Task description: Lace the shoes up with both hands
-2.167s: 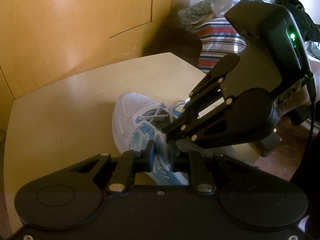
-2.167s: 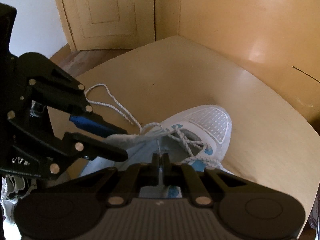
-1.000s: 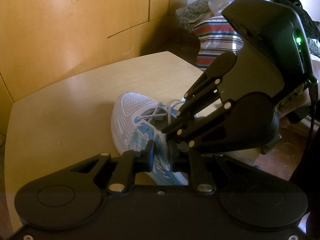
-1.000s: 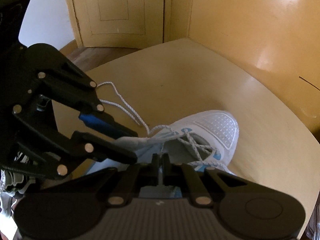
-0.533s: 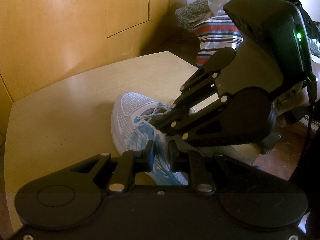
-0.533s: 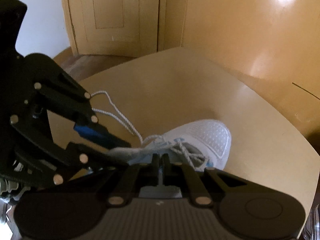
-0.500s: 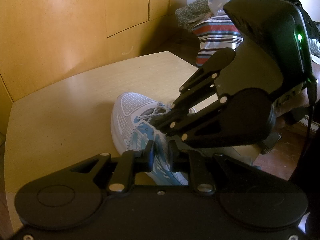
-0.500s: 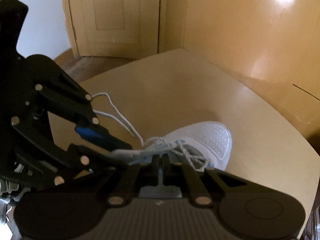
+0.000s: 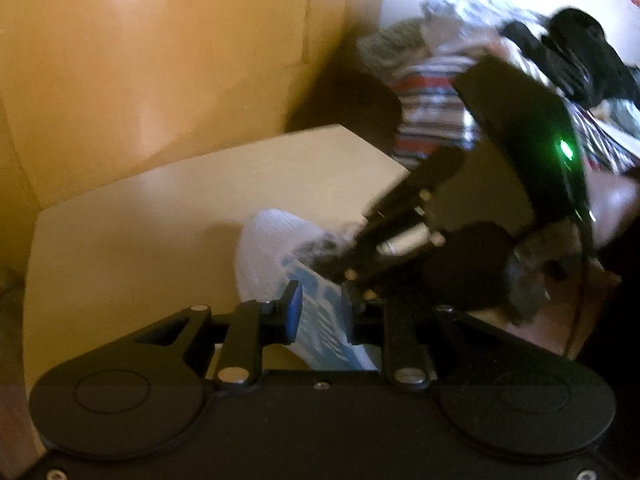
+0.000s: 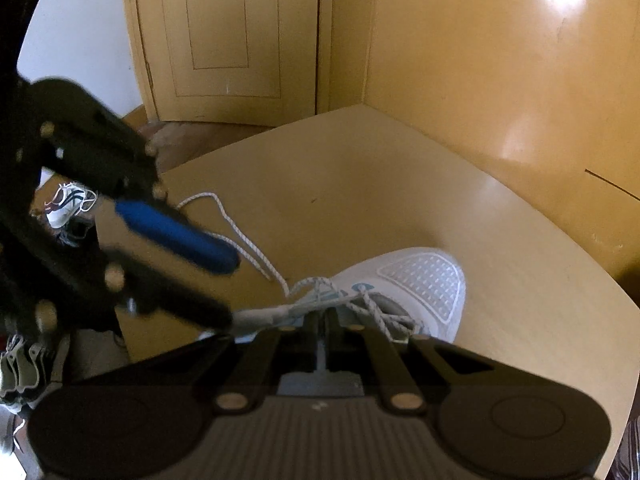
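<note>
Yellow-painted wooden wall panels (image 10: 500, 60) and a panelled door (image 10: 228, 40) rise behind the pale wooden desk (image 10: 400, 184); beyond the desk's far right corner in the left wrist view lies a striped heap of bedding (image 9: 432, 116). On the desk, toward its near edge, sits the white and blue mesh sneaker (image 10: 408, 284), toe pointing to the back corner. Its white speckled lace (image 10: 236, 228) trails toward the left edge. The left hand-held gripper (image 9: 318, 308) has just been opening, jaws apart astride the sneaker's side, partly hiding it. The right hand-held gripper (image 10: 322, 320) is closed over the laces; whether it pinches any I cannot tell.
</note>
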{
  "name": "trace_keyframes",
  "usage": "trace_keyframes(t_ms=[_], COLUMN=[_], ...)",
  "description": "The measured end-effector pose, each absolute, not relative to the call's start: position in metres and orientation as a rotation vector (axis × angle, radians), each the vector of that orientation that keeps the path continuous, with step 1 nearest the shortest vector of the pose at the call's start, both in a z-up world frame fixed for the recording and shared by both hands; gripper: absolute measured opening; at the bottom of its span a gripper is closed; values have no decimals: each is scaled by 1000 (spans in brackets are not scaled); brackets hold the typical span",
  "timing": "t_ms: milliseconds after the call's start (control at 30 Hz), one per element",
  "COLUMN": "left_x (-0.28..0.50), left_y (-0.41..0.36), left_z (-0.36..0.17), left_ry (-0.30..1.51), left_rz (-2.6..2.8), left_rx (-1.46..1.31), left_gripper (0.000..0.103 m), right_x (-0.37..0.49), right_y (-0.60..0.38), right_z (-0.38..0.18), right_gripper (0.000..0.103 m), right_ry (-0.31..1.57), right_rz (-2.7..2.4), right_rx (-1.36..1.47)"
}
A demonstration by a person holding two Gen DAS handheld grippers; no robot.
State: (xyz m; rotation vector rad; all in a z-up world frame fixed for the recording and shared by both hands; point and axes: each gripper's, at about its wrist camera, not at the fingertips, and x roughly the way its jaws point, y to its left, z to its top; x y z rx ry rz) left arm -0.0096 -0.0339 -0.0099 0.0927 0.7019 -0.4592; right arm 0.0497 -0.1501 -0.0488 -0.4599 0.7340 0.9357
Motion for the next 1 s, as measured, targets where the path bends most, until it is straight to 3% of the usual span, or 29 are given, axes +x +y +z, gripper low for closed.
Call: trace_keyframes(t_ms=[233, 567, 733, 933, 967, 1000], left_x=[13, 26, 28, 28, 28, 27], left_y=[-25, -19, -10, -2, -1, 0], left_z=[-40, -44, -51, -49, -45, -40], left_ry=[726, 734, 759, 774, 767, 752], left_rz=[-370, -352, -351, -368, -365, -360], left_rx=[-80, -253, -403, -485, -477, -457], left_gripper=[19, 17, 6, 0, 0, 0], right_x=[53, 55, 56, 57, 57, 57], right_y=[-150, -152, -153, -156, -156, -156], right_z=[-50, -54, -56, -57, -56, -55], right_gripper=[3, 4, 4, 5, 13, 30], right_ry=[731, 722, 724, 730, 728, 726], right_rz=[938, 941, 937, 937, 928, 918], right_rx=[-448, -426, -409, -381, -387, -394])
